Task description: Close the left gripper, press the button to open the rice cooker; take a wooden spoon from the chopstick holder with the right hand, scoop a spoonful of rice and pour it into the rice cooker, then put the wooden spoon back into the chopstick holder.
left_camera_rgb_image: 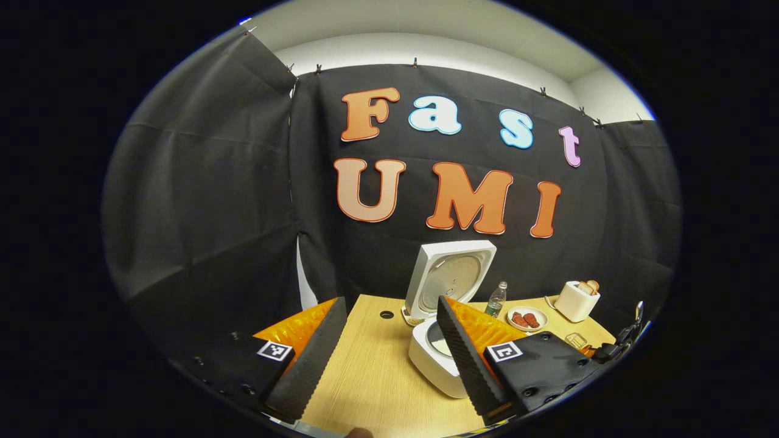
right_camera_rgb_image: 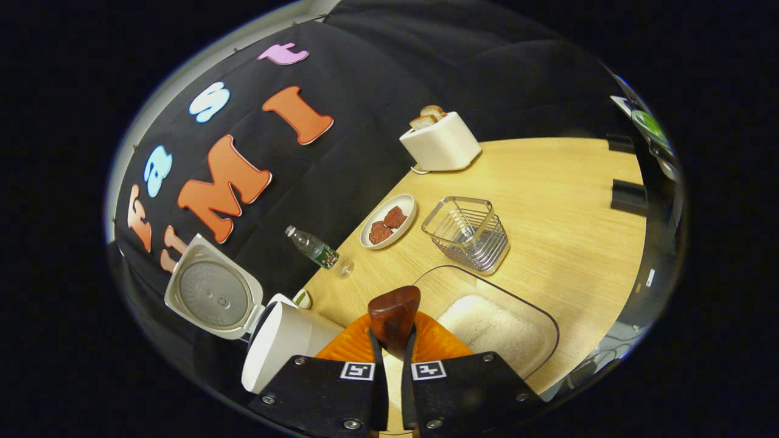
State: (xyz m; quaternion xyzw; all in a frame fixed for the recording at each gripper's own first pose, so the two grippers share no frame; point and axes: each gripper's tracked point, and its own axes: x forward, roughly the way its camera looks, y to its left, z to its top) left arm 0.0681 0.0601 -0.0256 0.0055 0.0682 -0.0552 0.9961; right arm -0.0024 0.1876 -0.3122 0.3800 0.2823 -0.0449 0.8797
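Left gripper view: the left gripper [left_camera_rgb_image: 389,347] hangs over a pale wooden table [left_camera_rgb_image: 371,377] with its fingers spread wide and nothing between them. Past the fingertips the white cooker [left_camera_rgb_image: 433,359] stands near the middle of the table, its lid [left_camera_rgb_image: 449,277] up and tilted back toward the black cloth wall. Beyond it, along the far edge, stand a bottle [left_camera_rgb_image: 496,299], a plate [left_camera_rgb_image: 527,319] and a toaster [left_camera_rgb_image: 576,300] toward the far right corner. The table's left part lies bare up to a small round hole [left_camera_rgb_image: 386,314].

In the right gripper view the right gripper [right_camera_rgb_image: 392,350] has its fingers drawn close on the handle of the spoon [right_camera_rgb_image: 394,317], whose dark bowl stands up just past the tips. Just beyond lies a clear tray of rice [right_camera_rgb_image: 493,328], at the near edge. The wire holder [right_camera_rgb_image: 467,232] stands behind the tray, just apart from it. Open wood stretches from there to the right edge.
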